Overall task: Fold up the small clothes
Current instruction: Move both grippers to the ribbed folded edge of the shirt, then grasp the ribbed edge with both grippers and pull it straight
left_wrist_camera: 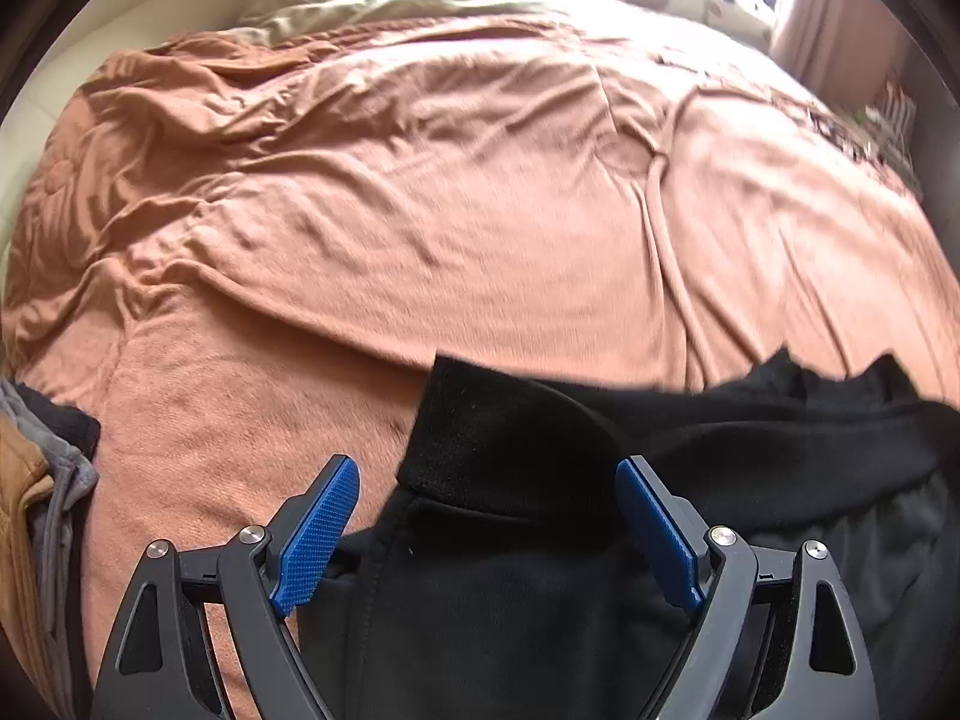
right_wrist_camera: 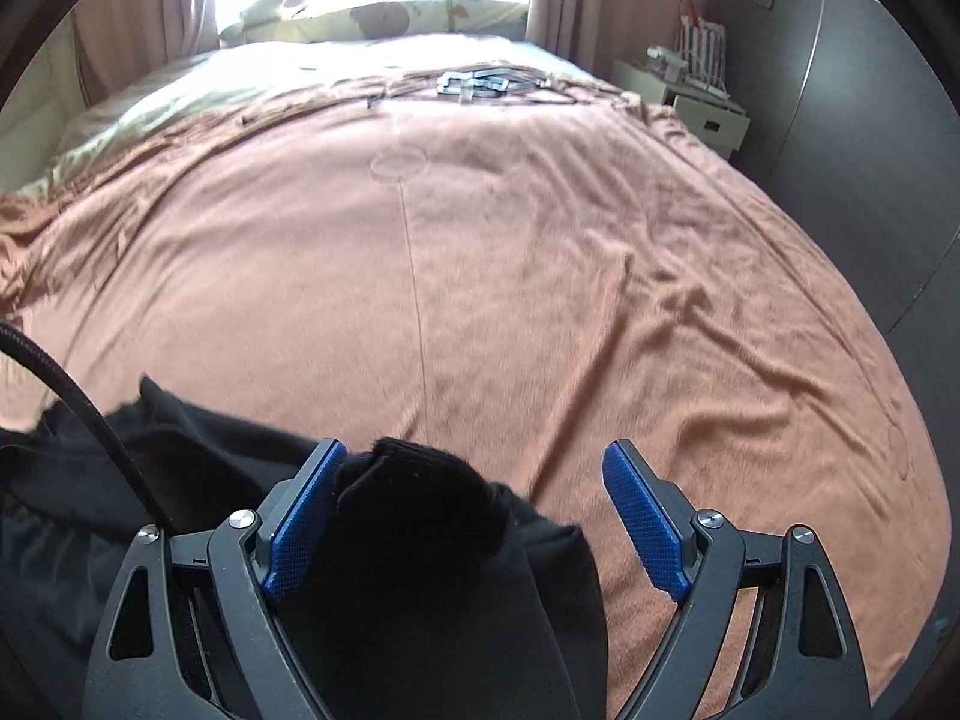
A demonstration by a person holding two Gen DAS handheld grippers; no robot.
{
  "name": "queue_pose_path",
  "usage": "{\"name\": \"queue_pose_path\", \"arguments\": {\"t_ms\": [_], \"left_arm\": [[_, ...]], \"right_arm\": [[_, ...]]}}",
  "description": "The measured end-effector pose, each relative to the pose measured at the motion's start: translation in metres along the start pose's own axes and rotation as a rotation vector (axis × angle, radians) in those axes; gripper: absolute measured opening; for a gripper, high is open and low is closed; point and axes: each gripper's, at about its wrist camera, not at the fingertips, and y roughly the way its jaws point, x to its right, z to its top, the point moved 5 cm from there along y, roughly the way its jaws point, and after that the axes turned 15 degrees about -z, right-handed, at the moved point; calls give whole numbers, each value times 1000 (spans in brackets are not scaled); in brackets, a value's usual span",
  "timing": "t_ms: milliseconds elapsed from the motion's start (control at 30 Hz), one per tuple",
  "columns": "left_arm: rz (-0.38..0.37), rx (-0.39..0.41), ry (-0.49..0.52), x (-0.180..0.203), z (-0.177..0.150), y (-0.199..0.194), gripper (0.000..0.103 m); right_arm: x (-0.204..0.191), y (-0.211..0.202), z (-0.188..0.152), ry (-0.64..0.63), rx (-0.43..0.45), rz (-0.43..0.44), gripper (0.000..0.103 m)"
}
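At the bottom of each view, the left gripper (left_wrist_camera: pixel 486 531) and right gripper (right_wrist_camera: pixel 474 519) stand apart over a rumpled black knit garment (left_wrist_camera: pixel 528 540), judged still unfolded. Beyond stretches the terracotta-covered bed (right_wrist_camera: pixel 510 276).

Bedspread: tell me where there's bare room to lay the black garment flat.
Free: the orange bedspread from the black garment up to the pillows. Crowded: the clothes pile at the near left edge.

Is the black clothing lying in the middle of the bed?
No, the black garment lies at the near edge of the orange blanket, between the open left gripper fingers.
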Motion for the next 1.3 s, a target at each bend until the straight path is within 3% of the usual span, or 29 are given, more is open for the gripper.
{"name": "queue_pose_path", "arguments": {"t_ms": [233,333,467,600,733,867,967,1000,1100,1167,1300], "left_arm": [[-70,47,-9,-6,5,-18,89],[-88,47,-31,-19,2,-21,82],[-149,16,-83,-31,-5,-15,71],[-171,-15,-85,-32,-13,-3,70],[-209,-41,-137,-39,-17,11,63],[-242,-57,-172,-43,-18,23,58],[-270,-50,-191,-46,-14,27,53],[-271,-50,-194,-47,-13,27,46],[-270,-51,-188,-46,-9,27,26],[-266,-40,-168,-44,-6,22,17],[-290,-10,-117,-38,1,4,12]], "right_arm": [[32,-22,-8,79,20,133,86],[53,-29,-15,125,36,170,86],[64,-18,-26,141,-10,182,86],[57,12,-31,115,-85,214,86],[45,44,-31,80,-113,224,72],[31,59,-21,81,-104,253,65],[18,61,-22,54,-116,267,46],[14,58,-24,46,-119,261,41],[17,54,-20,54,-101,247,11],[22,44,-16,87,-73,281,9],[35,17,-10,127,1,324,8]]}}
